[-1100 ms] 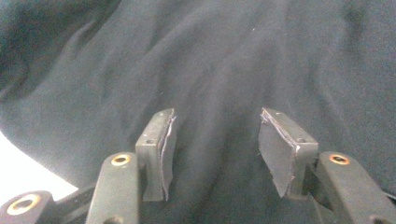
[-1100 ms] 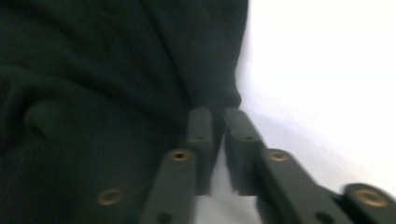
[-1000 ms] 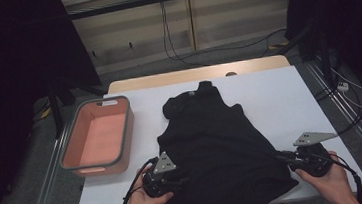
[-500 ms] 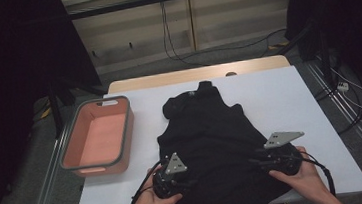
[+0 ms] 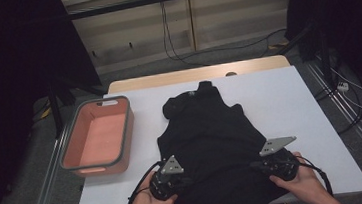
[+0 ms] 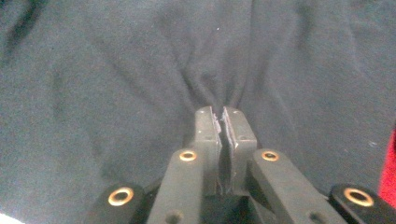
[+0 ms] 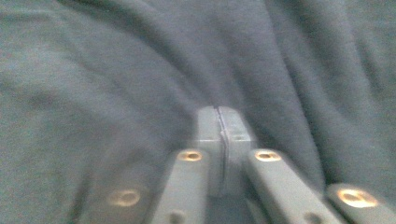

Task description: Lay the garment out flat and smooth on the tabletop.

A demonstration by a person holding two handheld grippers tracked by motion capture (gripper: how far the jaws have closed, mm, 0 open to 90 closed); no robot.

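A black garment (image 5: pixel 207 129) lies spread on the white table (image 5: pixel 294 101), neck end far, hem near me. My left gripper (image 5: pixel 184 181) sits at the hem's near left part. In the left gripper view its jaws (image 6: pixel 222 114) have just closed and pinch a fold of the black cloth (image 6: pixel 116 70), with creases running into the tips. My right gripper (image 5: pixel 258 166) is at the hem's near right part. Its jaws (image 7: pixel 218 114) have also just closed, and the cloth (image 7: pixel 116 70) puckers toward their tips in a blurred picture.
A pink tray with a grey rim (image 5: pixel 129 129) stands on the table's left side, apart from the garment. Bare white tabletop lies right of the garment. Cables run across the floor beyond the table's far edge and at its right.
My right gripper has moved left, from beside the garment's near right corner onto its hem. The left gripper has stayed at the hem. Both pairs of jaws have shut.
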